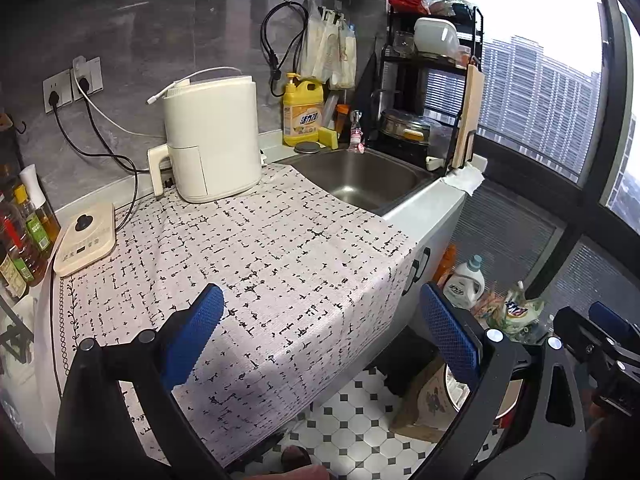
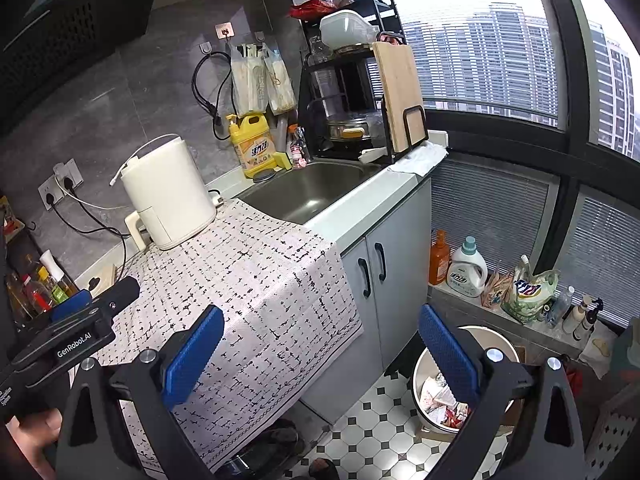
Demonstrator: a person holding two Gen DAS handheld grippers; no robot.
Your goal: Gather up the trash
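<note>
My left gripper (image 1: 324, 336) hangs open over the front edge of the patterned cloth (image 1: 260, 248) on the counter, nothing between its blue pads (image 1: 200, 332). My right gripper (image 2: 322, 360) is also open and empty, spanning the cloth's hanging corner (image 2: 280, 320) and the floor. Below its right finger stands a round white trash bin (image 2: 416, 380) holding crumpled wrappers (image 2: 436, 394). In the left wrist view the bin (image 1: 510, 400) is mostly hidden behind the right finger. Each camera catches the other gripper's black body at its edge.
A white air fryer (image 1: 212, 136) stands at the back of the cloth, with a steel sink (image 1: 360, 176), yellow detergent bottle (image 1: 302, 110) and dish rack (image 1: 428, 80) to the right. Oil bottles (image 1: 24, 240) crowd the left. Grey cabinet doors (image 2: 380, 272); bottles line the window ledge (image 2: 468, 272).
</note>
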